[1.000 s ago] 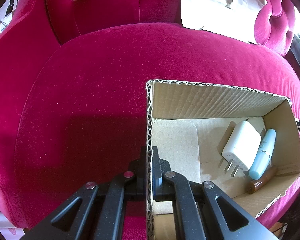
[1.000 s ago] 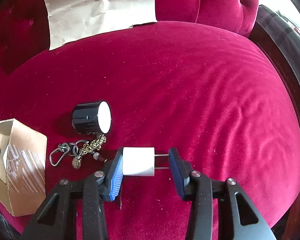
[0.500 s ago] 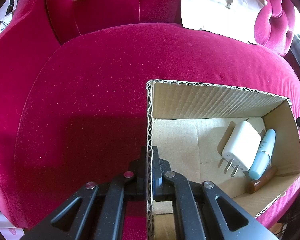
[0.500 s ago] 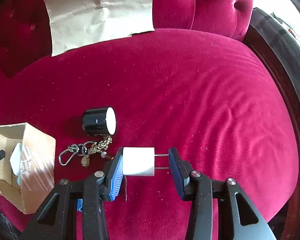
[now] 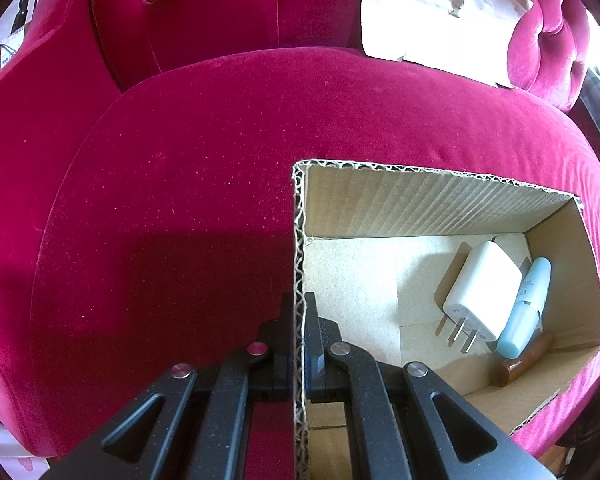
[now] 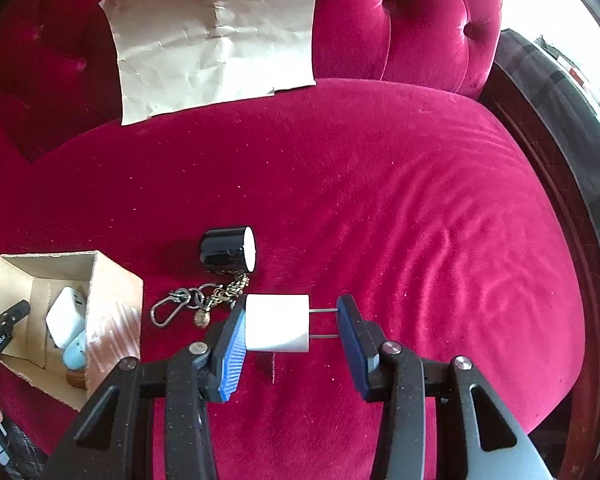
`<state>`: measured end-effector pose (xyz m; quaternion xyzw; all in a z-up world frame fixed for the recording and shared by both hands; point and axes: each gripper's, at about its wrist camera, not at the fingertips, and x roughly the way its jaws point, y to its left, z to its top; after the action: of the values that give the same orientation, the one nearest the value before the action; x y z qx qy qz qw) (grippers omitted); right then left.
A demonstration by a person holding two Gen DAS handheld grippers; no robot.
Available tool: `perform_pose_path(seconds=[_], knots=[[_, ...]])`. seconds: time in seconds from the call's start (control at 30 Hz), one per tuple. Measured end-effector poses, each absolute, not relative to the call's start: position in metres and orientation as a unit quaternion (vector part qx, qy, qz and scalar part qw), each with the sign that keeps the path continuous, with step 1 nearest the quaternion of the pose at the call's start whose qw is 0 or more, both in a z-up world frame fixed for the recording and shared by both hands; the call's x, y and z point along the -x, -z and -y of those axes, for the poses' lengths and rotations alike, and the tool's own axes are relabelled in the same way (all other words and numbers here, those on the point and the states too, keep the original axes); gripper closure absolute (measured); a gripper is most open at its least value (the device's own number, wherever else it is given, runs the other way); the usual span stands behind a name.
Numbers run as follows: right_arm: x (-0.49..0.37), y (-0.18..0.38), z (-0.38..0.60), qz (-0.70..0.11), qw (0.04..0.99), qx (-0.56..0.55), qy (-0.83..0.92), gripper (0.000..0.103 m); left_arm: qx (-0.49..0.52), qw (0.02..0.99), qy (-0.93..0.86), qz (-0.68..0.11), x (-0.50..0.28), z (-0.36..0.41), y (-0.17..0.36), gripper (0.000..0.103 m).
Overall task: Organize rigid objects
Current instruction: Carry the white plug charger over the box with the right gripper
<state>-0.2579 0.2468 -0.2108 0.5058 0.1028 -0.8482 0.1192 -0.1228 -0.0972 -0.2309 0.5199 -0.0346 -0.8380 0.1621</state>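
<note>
Left wrist view: the left gripper (image 5: 299,334) is clenched on the near wall of the box (image 5: 432,204), one finger outside and one inside, and the box sits on the red cushion (image 5: 188,184) holding a white charger (image 5: 482,290), a pale blue tube (image 5: 526,310) and a brown cylinder (image 5: 522,366) against its right wall. Right wrist view: the right gripper (image 6: 291,326) grasps a white plug (image 6: 278,323) lengthwise, body against the left pad and prongs against the right pad, above the cushion; a keychain (image 6: 200,300) and a black cap (image 6: 228,249) lie on the cushion just beyond it, right of the box, and a paper sheet (image 6: 216,36) leans on the backrest.
</note>
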Motion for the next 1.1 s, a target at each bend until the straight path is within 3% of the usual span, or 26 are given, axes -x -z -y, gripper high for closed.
perform_pose_path(seconds=[1.1], knots=[[0.204,0.166,-0.144,-0.176,0.208,-0.505,0.819,0.057,-0.52,0.163,0.838,0.033,0.131,0.098,0.234,0.101]])
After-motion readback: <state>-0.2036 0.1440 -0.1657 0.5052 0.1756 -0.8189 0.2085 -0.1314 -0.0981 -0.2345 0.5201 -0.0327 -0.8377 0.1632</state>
